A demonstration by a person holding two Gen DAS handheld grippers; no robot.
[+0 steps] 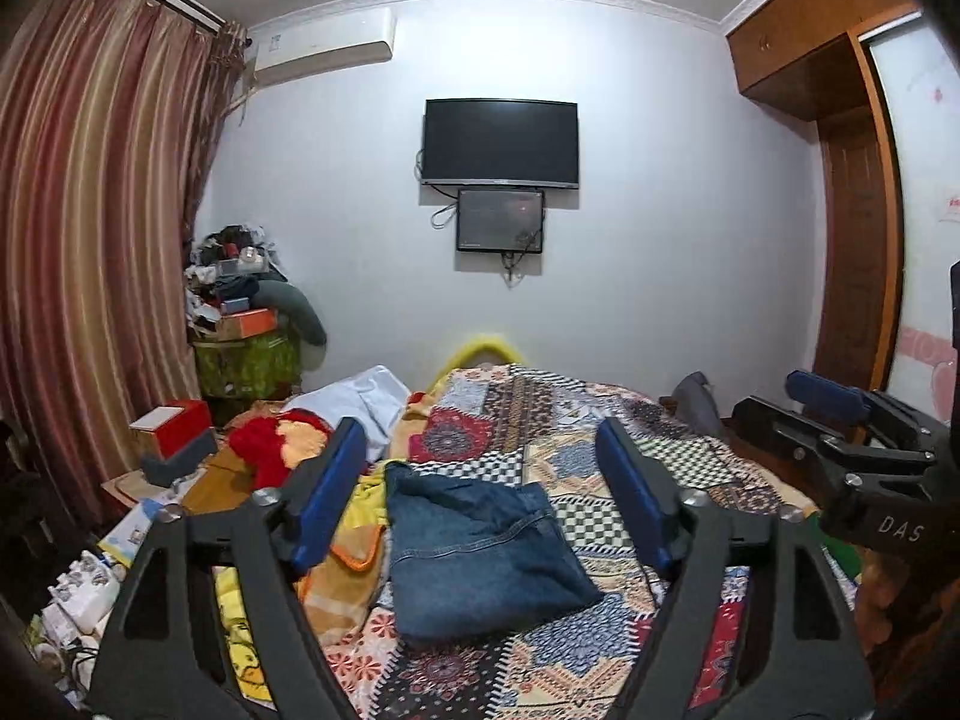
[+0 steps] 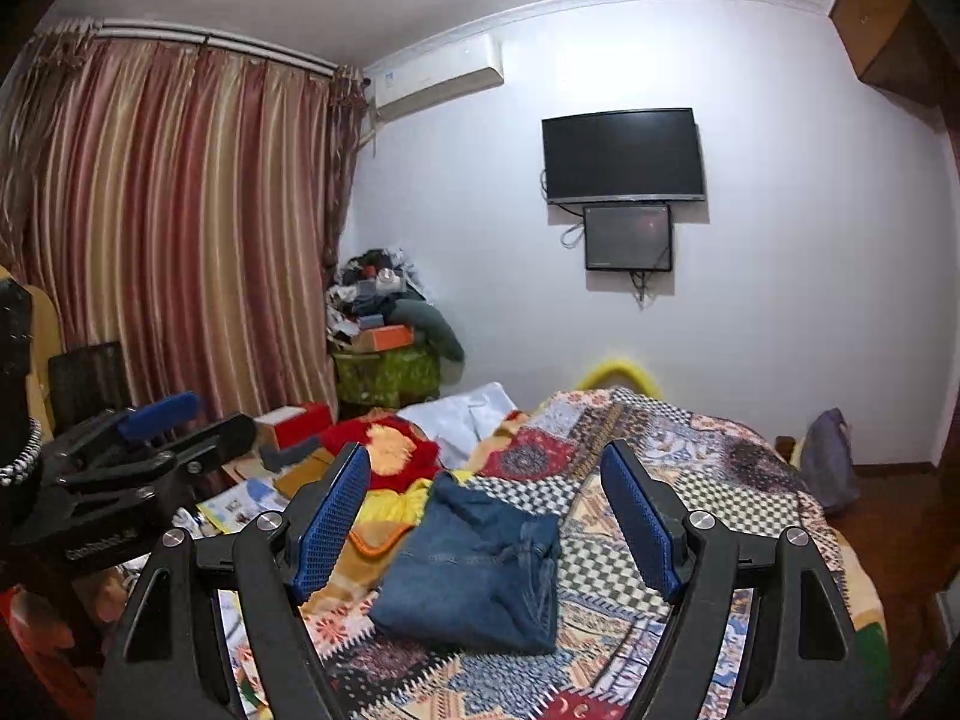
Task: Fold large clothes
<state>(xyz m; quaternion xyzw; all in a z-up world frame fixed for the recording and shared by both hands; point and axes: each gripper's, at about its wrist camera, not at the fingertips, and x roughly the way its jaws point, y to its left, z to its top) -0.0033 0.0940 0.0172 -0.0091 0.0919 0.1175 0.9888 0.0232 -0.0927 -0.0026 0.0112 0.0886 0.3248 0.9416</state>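
Observation:
A pair of blue jeans [image 1: 480, 552] lies folded into a compact bundle on the patchwork bedspread [image 1: 600, 420]; it also shows in the right wrist view [image 2: 474, 570]. My left gripper [image 1: 480, 480] is open and empty, held above and in front of the jeans. My right gripper [image 2: 483, 504] is open and empty too, above the jeans. Each gripper shows at the edge of the other's view, the right one [image 1: 840, 420] at far right and the left one [image 2: 150, 426] at far left.
Red, yellow and white clothes [image 1: 282, 444] lie heaped left of the jeans. A red box [image 1: 174, 426] and papers sit on a bedside stand. A cluttered pile [image 1: 246, 300] stands in the corner by the curtain [image 1: 90, 240]. A TV [image 1: 501, 141] hangs on the far wall.

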